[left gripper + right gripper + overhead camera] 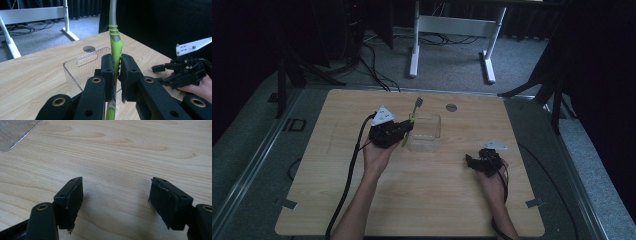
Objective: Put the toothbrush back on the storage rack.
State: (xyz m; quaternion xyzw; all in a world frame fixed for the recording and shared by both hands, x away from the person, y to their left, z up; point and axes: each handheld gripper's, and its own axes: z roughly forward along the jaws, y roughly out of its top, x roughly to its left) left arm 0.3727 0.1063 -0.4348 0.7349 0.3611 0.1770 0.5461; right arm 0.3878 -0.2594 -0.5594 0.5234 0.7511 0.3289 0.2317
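Toothbrush [115, 47] first: we count one, green and grey, clamped upright by its handle in the left hand-held gripper [116, 65], whose pads press on it from both sides. From the high view we see that left hand-held gripper [408, 127] near the middle of the table [362, 200], toward its far edge, with the toothbrush [414, 114] just beside the left wall of the single clear plastic box [427, 132]; bristles point toward the far edge. Only the left gripper view shows us the ribbed walls and handle slot of the box [82, 67]. We count two hand-held grippers. The right hand-held gripper [116, 200] rests toward the right edge, jaws spread wide over bare wood, holding nothing.
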